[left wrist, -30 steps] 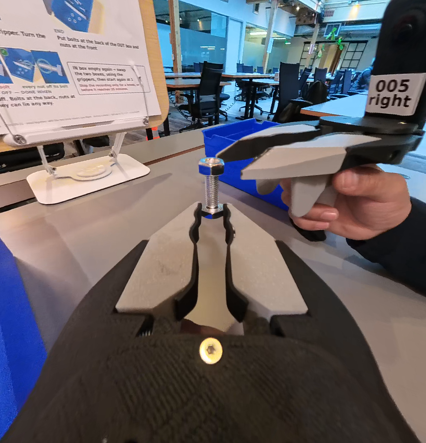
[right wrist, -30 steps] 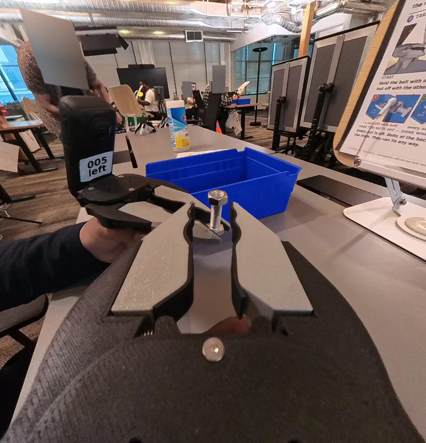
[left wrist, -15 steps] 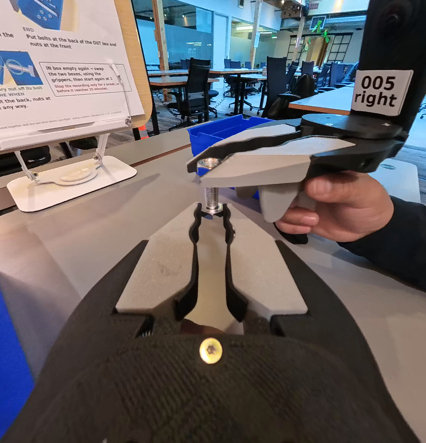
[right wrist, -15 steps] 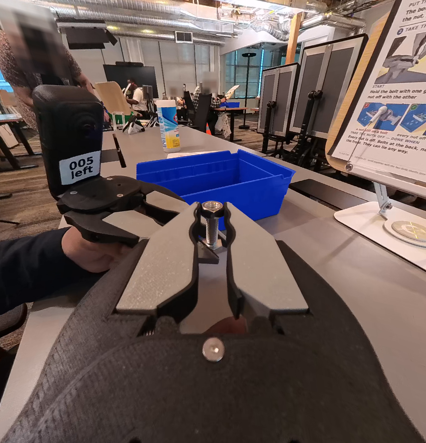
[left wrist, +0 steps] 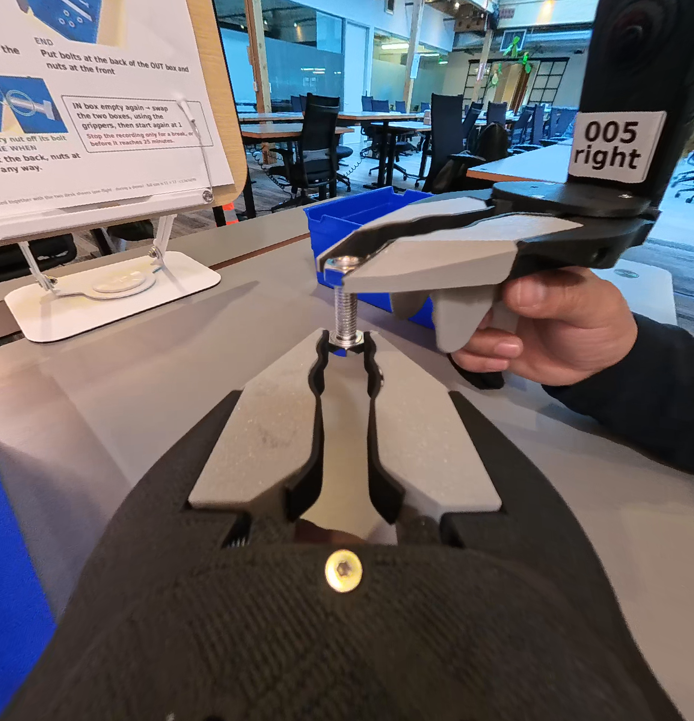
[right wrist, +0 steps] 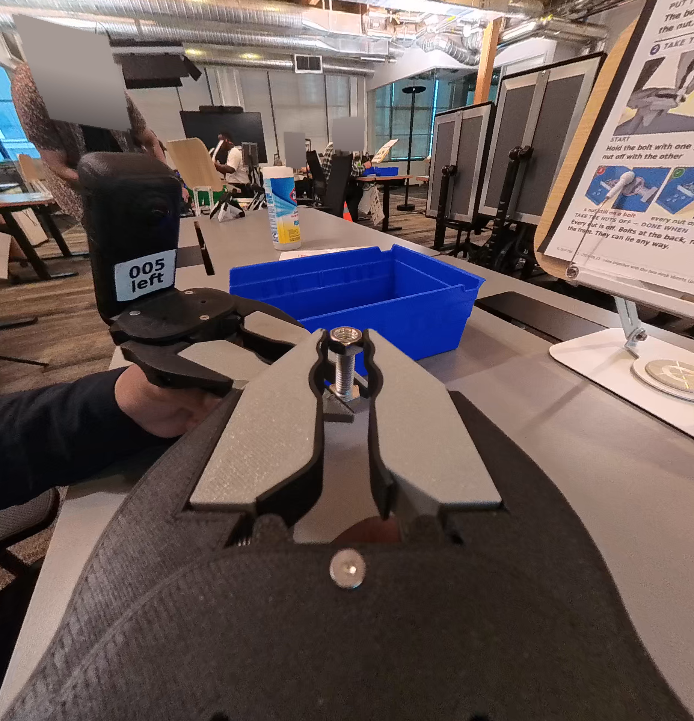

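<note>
The left gripper (left wrist: 343, 344) points forward over the grey table (left wrist: 142, 390), its jaws nearly closed and clamped on the hexagonal head of a bolt (left wrist: 343, 312). The bolt stands upright, head down, with its threaded shaft rising clear of the fingertips.

The right gripper (right wrist: 345, 340) comes in from the side, level and held by a hand (left wrist: 552, 331). Its jaws are narrowed onto the nut (right wrist: 345, 336) at the top end of the bolt, and both fingers appear to touch the nut's flats.

In the right wrist view the nut's threaded hole shows open from above. The nut therefore seems to sit at the very tip of the thread, with bare shaft between it and the head.

A blue bin (right wrist: 396, 327) stands on the table just beyond the two grippers; what shows of its inside looks bare. An instruction sheet on a stand (left wrist: 103, 117) is off to one side, and a wipes canister (right wrist: 282, 210) stands farther back.
</note>
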The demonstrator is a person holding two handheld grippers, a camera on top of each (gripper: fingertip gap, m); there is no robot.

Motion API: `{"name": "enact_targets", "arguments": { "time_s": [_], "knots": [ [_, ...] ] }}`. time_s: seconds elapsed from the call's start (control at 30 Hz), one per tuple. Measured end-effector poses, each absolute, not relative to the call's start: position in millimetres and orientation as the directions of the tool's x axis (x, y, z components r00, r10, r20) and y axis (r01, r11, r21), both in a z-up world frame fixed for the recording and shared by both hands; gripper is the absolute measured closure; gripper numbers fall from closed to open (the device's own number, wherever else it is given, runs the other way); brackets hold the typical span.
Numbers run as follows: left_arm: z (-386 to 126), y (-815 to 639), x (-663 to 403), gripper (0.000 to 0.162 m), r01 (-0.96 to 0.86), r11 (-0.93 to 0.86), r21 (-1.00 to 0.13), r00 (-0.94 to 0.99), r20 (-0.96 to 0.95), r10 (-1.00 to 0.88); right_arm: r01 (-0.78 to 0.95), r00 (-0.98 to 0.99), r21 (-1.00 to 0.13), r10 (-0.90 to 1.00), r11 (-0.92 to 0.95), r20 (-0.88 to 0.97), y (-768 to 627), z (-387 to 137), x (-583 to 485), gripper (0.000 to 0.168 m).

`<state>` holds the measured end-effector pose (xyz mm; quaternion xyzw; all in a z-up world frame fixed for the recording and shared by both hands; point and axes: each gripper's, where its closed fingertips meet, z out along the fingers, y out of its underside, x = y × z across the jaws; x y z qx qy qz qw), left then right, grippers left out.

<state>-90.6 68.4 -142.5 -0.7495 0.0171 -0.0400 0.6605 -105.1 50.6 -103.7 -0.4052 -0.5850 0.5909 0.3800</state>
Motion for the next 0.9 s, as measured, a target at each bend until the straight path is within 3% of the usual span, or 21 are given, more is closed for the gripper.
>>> {"name": "enact_targets", "arguments": {
  "time_s": [0.27,0.47,0.7,0.9],
  "knots": [
    [-145.1,66.4,-112.4,0.147,0.046,-0.137,-0.989,0.999,0.043,0.021,0.037,-0.385,-0.998,0.921,-0.051,-0.062,50.3,-105.2,-104.4,0.138],
    [-147.3,68.1,-108.3,0.147,0.043,-0.149,-0.988,0.999,0.042,0.008,0.035,-0.373,-0.999,0.927,-0.034,-0.045,45.0,-107.6,-107.2,0.137],
    [-147.1,71.7,-84.7,0.147,-0.001,-0.149,-0.989,0.997,0.010,-0.076,0.034,-0.352,-0.999,0.935,-0.018,-0.029,47.0,-109.9,-109.2,0.152],
    [-146.1,71.0,-80.1,0.147,0.023,-0.144,-0.989,0.993,0.040,-0.112,0.041,-0.373,-0.999,0.927,-0.031,-0.044,47.8,-108.7,-107.6,0.152]
  ]
}}
